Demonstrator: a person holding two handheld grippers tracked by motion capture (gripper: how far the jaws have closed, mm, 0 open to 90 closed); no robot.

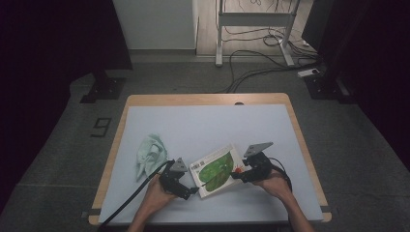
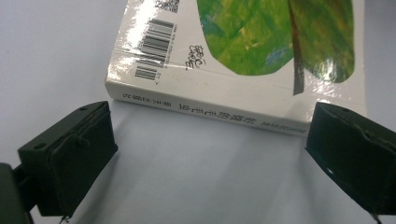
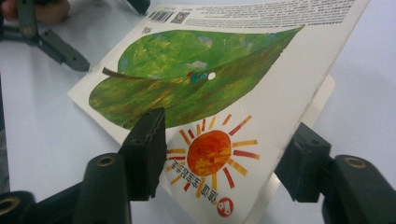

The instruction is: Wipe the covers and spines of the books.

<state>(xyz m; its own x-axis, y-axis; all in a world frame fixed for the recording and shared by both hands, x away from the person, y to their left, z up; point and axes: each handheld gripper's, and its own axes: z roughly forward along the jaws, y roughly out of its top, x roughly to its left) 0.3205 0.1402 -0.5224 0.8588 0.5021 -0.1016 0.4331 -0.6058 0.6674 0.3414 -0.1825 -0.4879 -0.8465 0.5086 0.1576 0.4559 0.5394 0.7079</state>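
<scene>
A picture book (image 1: 217, 170) lies back cover up on the pale counter (image 1: 203, 125), near its front edge, between the two hands. The cover shows a large green leaf, an orange sun with red and yellow rays, and a small caterpillar beside a hole in the leaf. In the left gripper view, two barcodes and a QR code sit near one corner of the book (image 2: 233, 60), with a handwritten-style signature beside them. A line of East Asian characters runs along the white spine, too small to read. In the right gripper view, fine print crosses the far edge of the cover, also illegible, and a few characters sit under the sun above a small red round logo.

The left tool (image 1: 188, 189) is held low, pointing at the spine, its jaws wide apart and touching nothing. The right tool (image 1: 238, 175) straddles the corner by the sun: the cover (image 3: 224, 93) is lifted off the pages at a slant and passes between the jaws, but whether the pads press on it cannot be told.

A crumpled pale green cloth (image 1: 151, 152) lies left of the book, well apart from it.
</scene>
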